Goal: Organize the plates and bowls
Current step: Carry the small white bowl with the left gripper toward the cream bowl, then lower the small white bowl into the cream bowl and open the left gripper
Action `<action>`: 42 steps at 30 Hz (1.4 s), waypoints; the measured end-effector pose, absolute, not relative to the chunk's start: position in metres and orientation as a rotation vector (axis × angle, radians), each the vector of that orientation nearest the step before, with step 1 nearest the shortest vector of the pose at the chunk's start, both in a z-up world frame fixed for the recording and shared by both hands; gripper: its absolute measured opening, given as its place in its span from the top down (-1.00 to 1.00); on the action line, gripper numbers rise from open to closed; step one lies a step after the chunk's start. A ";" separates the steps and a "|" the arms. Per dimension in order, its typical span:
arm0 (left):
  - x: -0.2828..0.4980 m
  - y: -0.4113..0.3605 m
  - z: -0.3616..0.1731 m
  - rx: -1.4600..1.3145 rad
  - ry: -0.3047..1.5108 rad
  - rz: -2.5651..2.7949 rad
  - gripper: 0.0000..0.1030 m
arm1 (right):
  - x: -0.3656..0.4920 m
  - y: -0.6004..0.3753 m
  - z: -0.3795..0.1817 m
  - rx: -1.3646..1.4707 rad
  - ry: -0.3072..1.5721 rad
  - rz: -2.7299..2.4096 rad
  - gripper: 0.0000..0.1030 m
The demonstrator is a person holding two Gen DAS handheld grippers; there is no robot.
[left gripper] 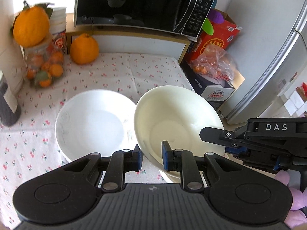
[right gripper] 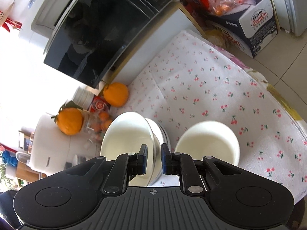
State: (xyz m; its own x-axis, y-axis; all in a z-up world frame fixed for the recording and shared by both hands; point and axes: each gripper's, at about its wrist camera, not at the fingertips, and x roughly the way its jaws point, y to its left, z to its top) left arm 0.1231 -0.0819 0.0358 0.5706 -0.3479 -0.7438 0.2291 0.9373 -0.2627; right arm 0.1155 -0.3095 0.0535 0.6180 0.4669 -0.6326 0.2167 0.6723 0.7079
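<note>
A cream bowl (left gripper: 172, 118) hangs tilted above the cherry-print cloth (left gripper: 119, 72). My left gripper (left gripper: 152, 158) is shut on its near rim, one pad inside and one outside. My right gripper (left gripper: 220, 145) comes in from the right, its pads at the same bowl's right rim. In the right wrist view, my right gripper (right gripper: 154, 159) is shut on the wall of the tilted cream bowl (right gripper: 126, 140). A white deep plate (left gripper: 92, 122) lies on the cloth just left of the bowl, and its edge (right gripper: 162, 132) shows behind the bowl. A second cream bowl (right gripper: 207, 143) stands on the cloth to the right.
A black microwave (left gripper: 134, 3) sits on a shelf at the back. Large oranges (left gripper: 84, 48) and a jar of small ones (left gripper: 44, 71) stand at the back left, a dark bottle (left gripper: 7, 103) at the left. Boxes (left gripper: 214, 92) and a fridge (left gripper: 278, 57) flank the table's right edge.
</note>
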 end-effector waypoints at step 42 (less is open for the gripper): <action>0.120 -0.124 -0.017 -0.218 0.977 -0.433 0.45 | 0.111 -0.341 0.013 0.729 0.997 -0.103 0.79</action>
State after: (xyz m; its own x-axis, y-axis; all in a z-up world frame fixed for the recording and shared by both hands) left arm 0.1198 -0.1243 -0.0169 0.4833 -0.4482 -0.7520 0.2553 0.8938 -0.3687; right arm 0.1110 -0.3413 0.0129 0.5588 0.2405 -0.7937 0.3978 0.7621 0.5109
